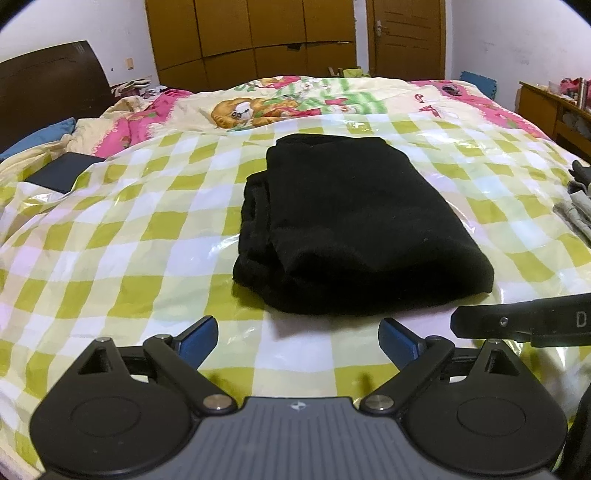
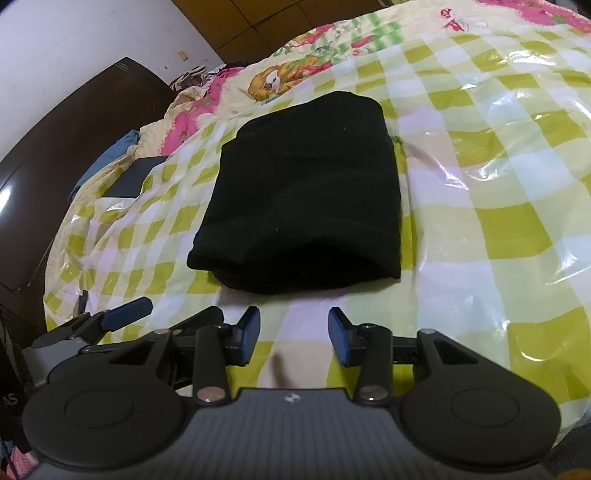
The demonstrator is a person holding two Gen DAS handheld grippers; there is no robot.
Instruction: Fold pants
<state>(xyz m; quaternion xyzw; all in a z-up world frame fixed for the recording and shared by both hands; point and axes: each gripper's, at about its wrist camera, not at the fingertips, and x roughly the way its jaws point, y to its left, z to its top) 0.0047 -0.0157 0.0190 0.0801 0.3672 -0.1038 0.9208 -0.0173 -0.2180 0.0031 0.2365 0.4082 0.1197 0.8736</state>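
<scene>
- Our left tool [image 1: 297, 338] hangs released, blue pads spread wide and empty, just short of the pants.
- Our right tool [image 2: 293, 334] is also released, pads partly apart with nothing between, near the pants' closest edge.
- The folded black pants [image 1: 354, 221] lie on the checked plastic sheet [image 1: 129, 229].
- Beyond the pants lies the cartoon quilt [image 1: 266, 107], then wooden wardrobes [image 1: 251, 33].

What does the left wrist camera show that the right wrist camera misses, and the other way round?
Only the left wrist view shows the wooden wardrobe, the door and grey clothes at the right edge. Only the right wrist view shows the right gripper head-on, jaws apart with nothing between them. Both show the folded black pants on the checked plastic sheet, the headboard, and the left gripper, open and empty.
</scene>
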